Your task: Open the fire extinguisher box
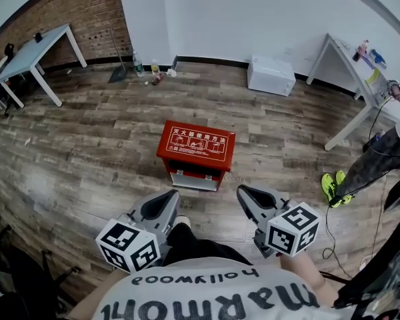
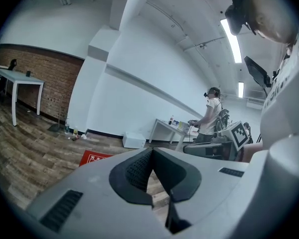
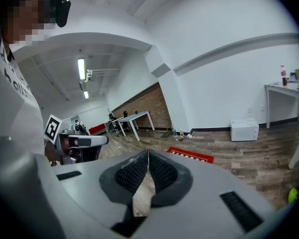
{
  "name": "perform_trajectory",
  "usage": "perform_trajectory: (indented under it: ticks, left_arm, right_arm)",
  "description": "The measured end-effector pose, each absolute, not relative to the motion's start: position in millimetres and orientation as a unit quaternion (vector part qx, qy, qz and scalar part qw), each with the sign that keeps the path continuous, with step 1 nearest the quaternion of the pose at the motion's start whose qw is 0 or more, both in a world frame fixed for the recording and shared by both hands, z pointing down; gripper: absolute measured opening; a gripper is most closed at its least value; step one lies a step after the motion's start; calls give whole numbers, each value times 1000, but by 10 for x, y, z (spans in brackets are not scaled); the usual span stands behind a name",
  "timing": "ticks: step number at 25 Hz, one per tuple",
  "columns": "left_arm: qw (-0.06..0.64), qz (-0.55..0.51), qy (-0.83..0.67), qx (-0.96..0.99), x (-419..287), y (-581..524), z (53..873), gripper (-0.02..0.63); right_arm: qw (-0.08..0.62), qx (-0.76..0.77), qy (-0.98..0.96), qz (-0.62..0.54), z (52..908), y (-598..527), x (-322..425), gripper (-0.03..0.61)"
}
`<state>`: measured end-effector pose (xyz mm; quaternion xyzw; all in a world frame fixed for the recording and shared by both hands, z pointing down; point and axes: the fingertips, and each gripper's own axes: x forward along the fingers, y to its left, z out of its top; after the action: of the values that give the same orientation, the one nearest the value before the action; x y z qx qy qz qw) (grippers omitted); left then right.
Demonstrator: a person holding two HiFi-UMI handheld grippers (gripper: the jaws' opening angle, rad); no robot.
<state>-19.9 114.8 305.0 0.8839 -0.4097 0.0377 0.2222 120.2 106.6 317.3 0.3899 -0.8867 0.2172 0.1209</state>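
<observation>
The red fire extinguisher box point(image 1: 195, 153) stands on the wooden floor ahead of me, lid down, white print on top and a metal front panel facing me. My left gripper point(image 1: 173, 197) hovers short of its near left corner, jaws shut and empty. My right gripper point(image 1: 243, 193) hangs off the near right corner, also shut with nothing in it. Neither touches the box. In the left gripper view the box point(image 2: 94, 158) peeks over the closed jaws of the left gripper point(image 2: 150, 151). In the right gripper view the box point(image 3: 190, 155) lies beyond the closed tips of the right gripper point(image 3: 148, 152).
A white cabinet point(image 1: 271, 75) sits at the back wall, with bottles point(image 1: 145, 66) and a dustpan point(image 1: 118, 73) near the corner. White tables stand at the far left point(image 1: 33, 55) and right point(image 1: 350, 65). A person point(image 1: 385, 157) stands at the right, cables on the floor beside them.
</observation>
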Motion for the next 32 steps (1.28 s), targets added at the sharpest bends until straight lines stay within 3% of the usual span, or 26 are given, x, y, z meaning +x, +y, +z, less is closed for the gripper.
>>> perform_trajectory:
  ticks: [32]
  left_arm:
    - [255,68,-353,898,-521,-190,3175,2]
  right_arm:
    - [136,436,-852,257,3325,-81,881,11]
